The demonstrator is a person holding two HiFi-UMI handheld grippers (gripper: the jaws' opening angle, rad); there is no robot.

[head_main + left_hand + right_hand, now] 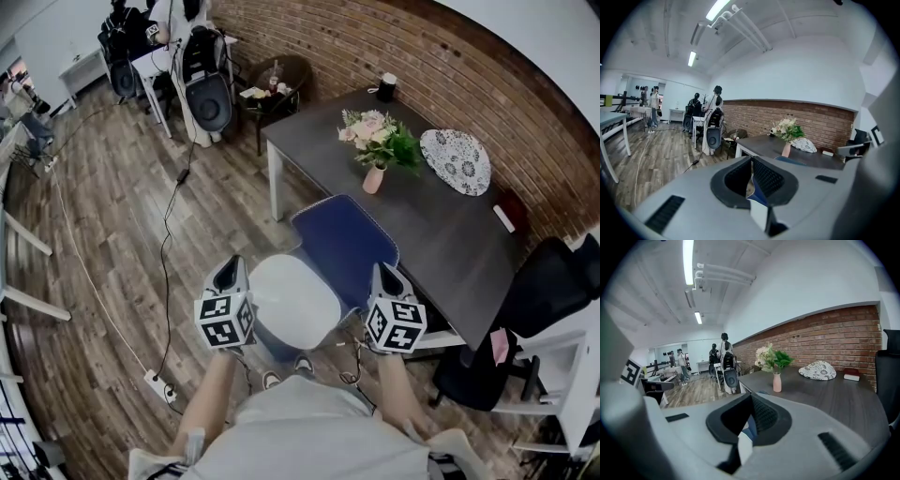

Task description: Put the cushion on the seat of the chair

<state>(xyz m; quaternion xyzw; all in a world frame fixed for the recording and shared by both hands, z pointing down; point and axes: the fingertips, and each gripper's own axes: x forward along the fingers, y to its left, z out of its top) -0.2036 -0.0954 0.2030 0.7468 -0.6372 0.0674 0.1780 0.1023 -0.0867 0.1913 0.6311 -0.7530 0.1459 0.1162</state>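
both left tongs (228, 269) and right tongs (384, 275) clamp the blue cushion (342, 242) — a pink vase (373, 180) holds flowers (373, 129).

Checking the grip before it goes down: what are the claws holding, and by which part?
The blue cushion. The left claw and the right claw are each shut on its edge, one at either side.

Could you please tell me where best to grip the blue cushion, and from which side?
I would grip the blue cushion by its near edge, from the side opposite the table: it is thin and flat, and the table blocks its far edge. The left gripper and right gripper are shut on it.
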